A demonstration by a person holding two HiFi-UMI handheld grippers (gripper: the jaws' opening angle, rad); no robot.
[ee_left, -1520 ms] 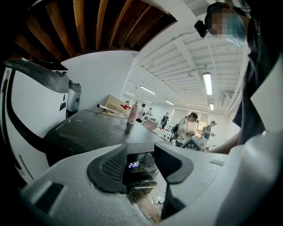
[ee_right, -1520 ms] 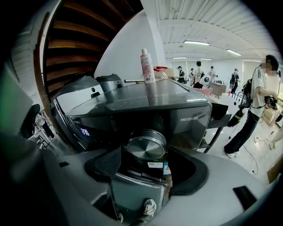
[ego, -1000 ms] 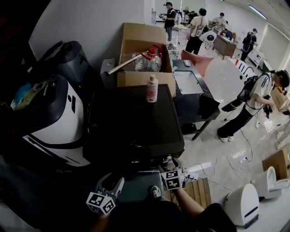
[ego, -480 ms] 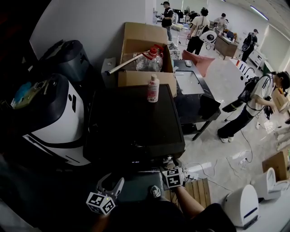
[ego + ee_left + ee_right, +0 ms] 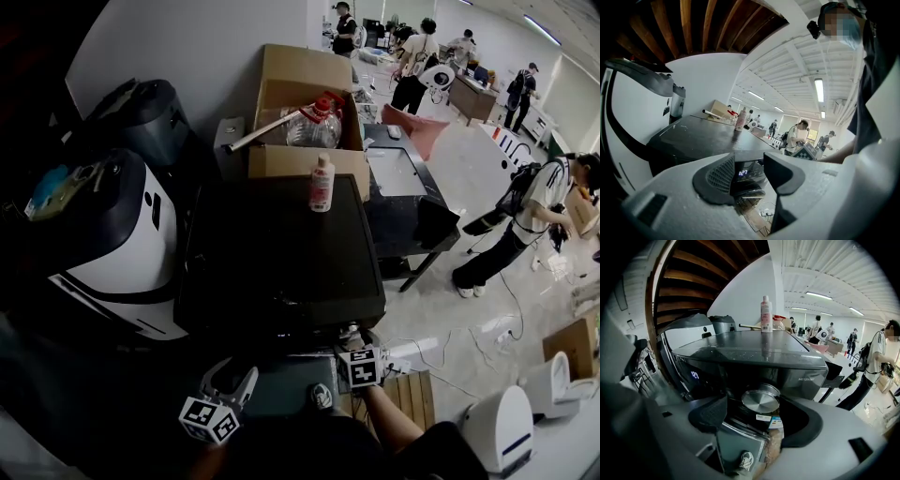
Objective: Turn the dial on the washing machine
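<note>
Approach step: my right gripper [image 5: 753, 398], jaws spread, holds nothing; the dial [image 5: 761, 401] sits at 12 o'clock. Next: advance, clamp, rotate.

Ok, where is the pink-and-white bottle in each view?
Head view: the bottle stands upper centre, near the cardboard box.
Left gripper view: bottle, small, just left of centre.
Right gripper view: bottle, top centre.
Shared landmark: the washing machine top it stands on.
</note>
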